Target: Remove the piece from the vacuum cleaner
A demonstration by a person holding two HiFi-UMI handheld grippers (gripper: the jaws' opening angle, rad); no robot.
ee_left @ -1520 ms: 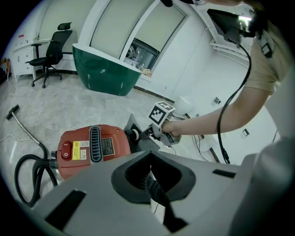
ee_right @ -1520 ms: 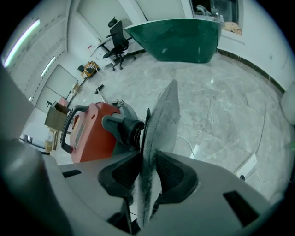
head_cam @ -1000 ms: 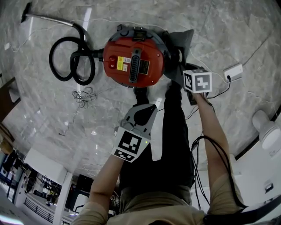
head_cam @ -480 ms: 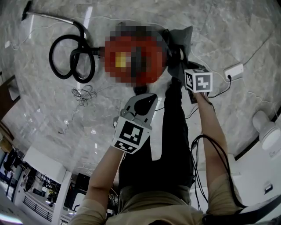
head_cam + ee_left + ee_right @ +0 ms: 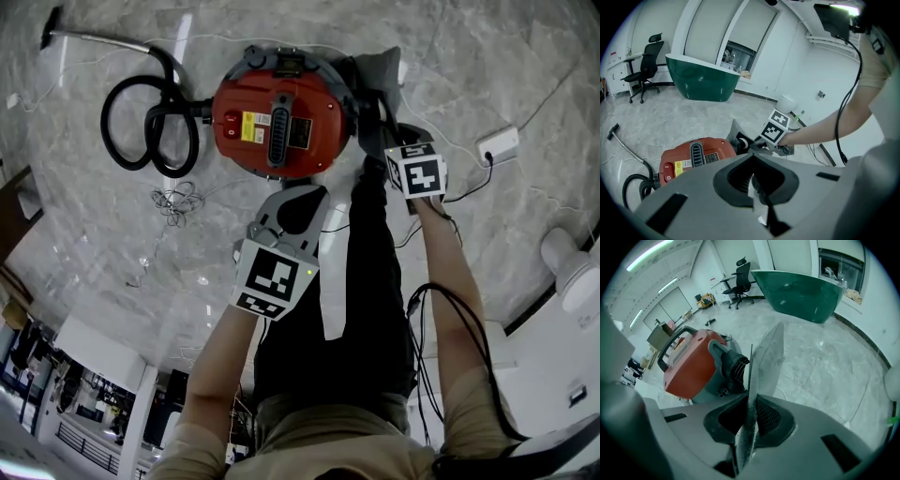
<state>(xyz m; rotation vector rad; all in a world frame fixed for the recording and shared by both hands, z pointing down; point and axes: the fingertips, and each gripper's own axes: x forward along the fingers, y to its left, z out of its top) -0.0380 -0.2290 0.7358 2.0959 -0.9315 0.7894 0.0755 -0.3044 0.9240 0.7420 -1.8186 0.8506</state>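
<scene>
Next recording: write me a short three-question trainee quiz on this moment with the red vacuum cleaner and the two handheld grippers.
1. Multiple choice: the right gripper is shut on
A) the vacuum's carry handle
B) a thin grey flat piece
C) a white plug block

2. True or false: in the head view, the coiled black hose lies to the left of the round red vacuum cleaner.

3. Fill in (above/below): in the head view, the left gripper appears ___ the vacuum cleaner in the picture.

Key: 1 B; 2 true; 3 below.
</scene>
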